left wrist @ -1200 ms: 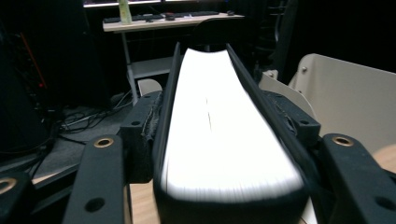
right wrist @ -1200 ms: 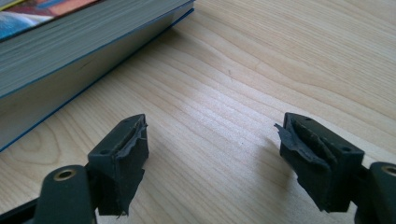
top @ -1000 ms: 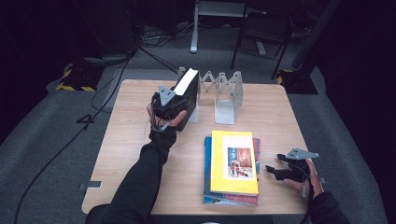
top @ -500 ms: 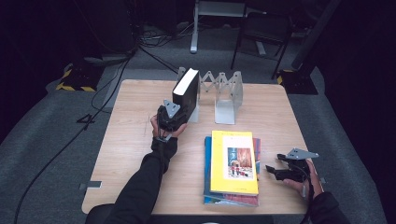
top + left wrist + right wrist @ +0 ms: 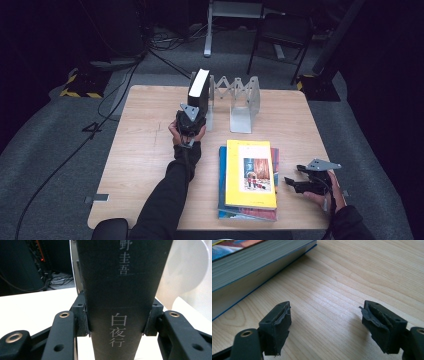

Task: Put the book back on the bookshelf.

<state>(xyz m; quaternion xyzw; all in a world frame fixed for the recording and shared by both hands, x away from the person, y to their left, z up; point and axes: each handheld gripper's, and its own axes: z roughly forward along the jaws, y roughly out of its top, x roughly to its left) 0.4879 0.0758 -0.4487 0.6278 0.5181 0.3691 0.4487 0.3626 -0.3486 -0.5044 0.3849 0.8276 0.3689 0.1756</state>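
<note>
We see the pale wooden surface lit brightly from above while the room around it sinks into near black. Soft shadows fall beneath the right tool. The black book spine looms close, slightly soft, against a glaring, overexposed white background.

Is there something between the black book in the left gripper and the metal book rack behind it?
Nothing visible does. The left gripper clamps the black book upright at the left end plate of the book rack. No other thing stands between them on the table.
</note>
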